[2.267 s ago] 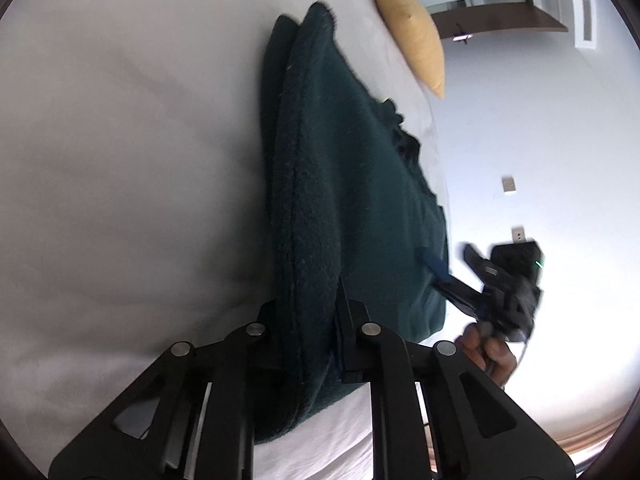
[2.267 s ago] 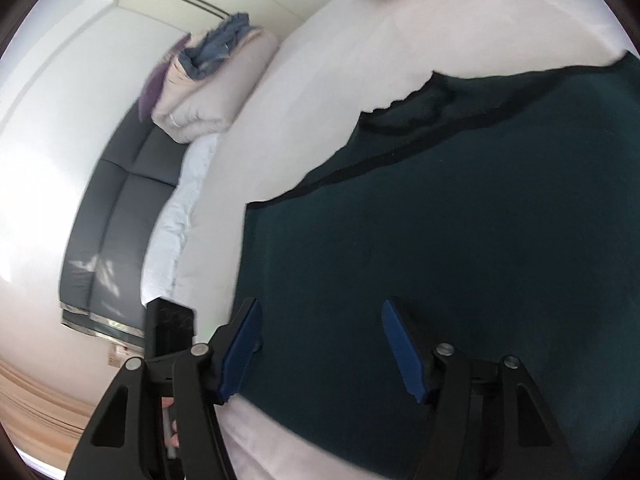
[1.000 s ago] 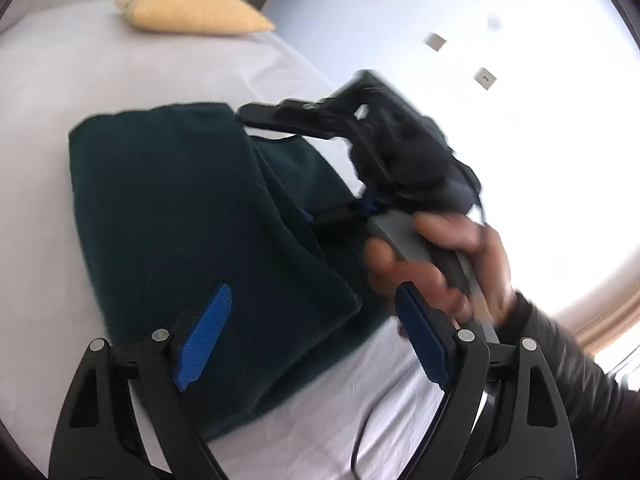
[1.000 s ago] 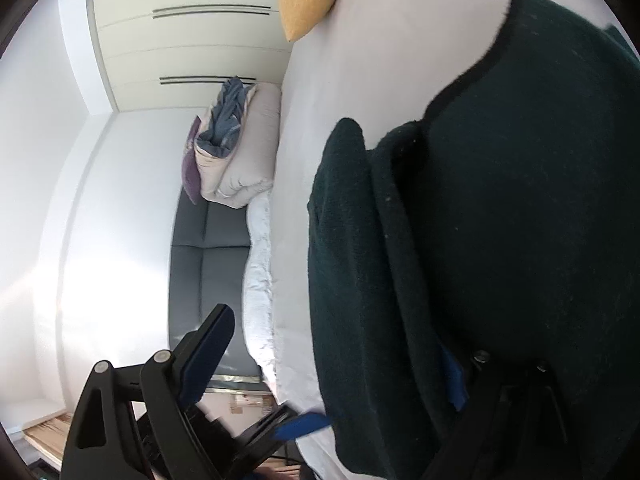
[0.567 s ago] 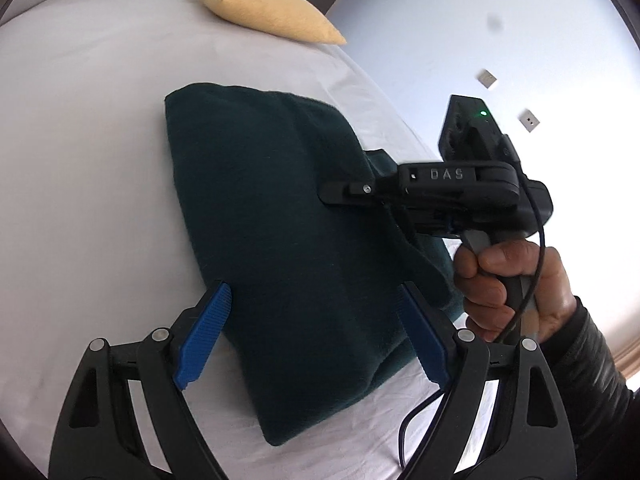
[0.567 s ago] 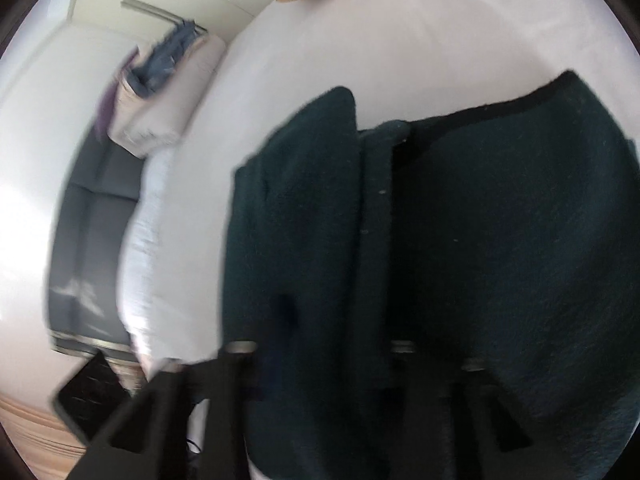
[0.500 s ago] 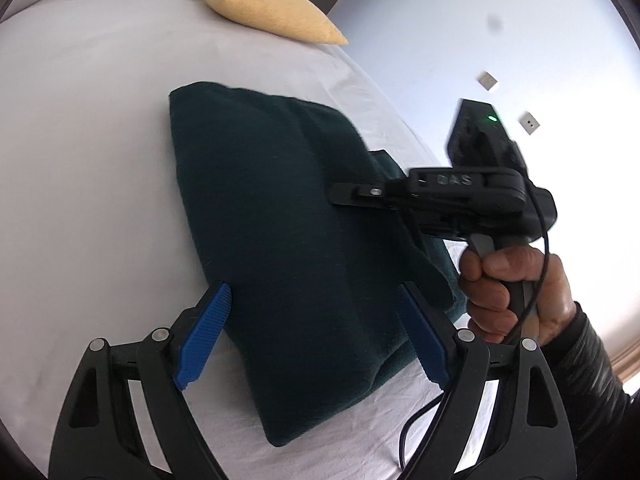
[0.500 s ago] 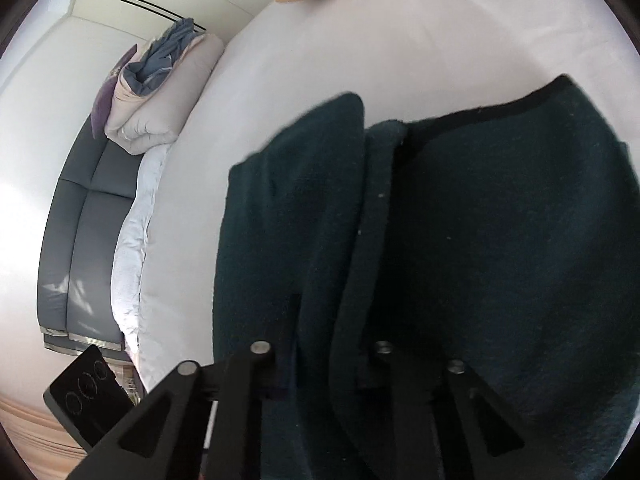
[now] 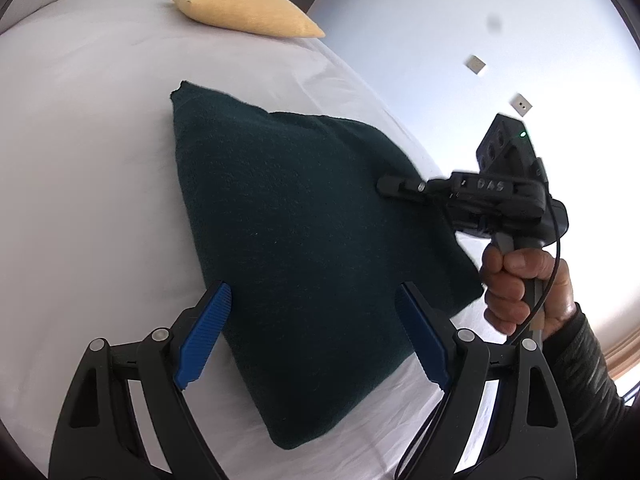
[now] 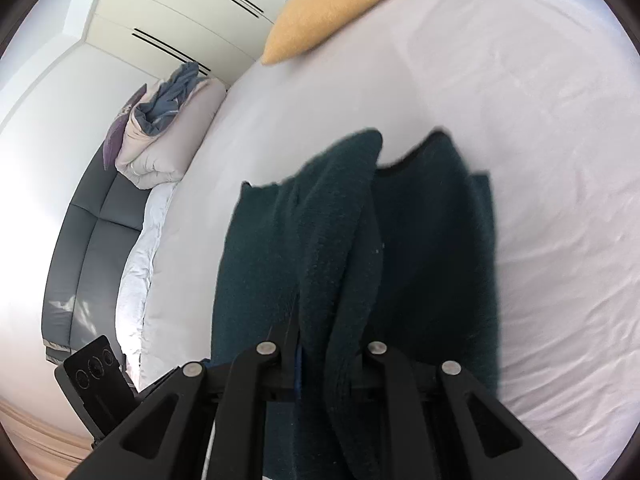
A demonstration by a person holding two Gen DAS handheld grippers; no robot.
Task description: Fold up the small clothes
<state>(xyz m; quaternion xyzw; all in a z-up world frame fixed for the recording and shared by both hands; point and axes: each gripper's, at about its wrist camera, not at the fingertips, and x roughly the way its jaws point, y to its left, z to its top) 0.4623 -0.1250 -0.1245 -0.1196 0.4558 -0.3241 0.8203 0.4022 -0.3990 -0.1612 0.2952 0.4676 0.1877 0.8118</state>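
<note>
Left wrist view shows a broad white bed sheet (image 9: 80, 160), smooth with faint creases, filling most of the frame. On it lies a dark green fleece garment (image 9: 304, 240), thick and nubbly, folded into a rough four-sided slab with soft rounded edges. A plump mustard-yellow pillow (image 9: 244, 20), tapered to a point, sits at the far end of the bed, well apart from the garment. The left gripper (image 9: 312, 336) hovers over the garment's near end, its ribbed blue pads (image 9: 204, 336) spread wide with nothing pinched between them. At the garment's right edge a hand (image 9: 520, 292) in a dark knit sleeve grasps the matte black right gripper (image 10: 320, 360). From the right wrist view, its jaws are drawn narrow on a thick bunched fold of the fleece, which drapes in soft ridges ahead of the fingers. Beyond the bed stand a grey padded sofa (image 10: 80, 248) and a pale rolled duvet (image 10: 160, 148).
</note>
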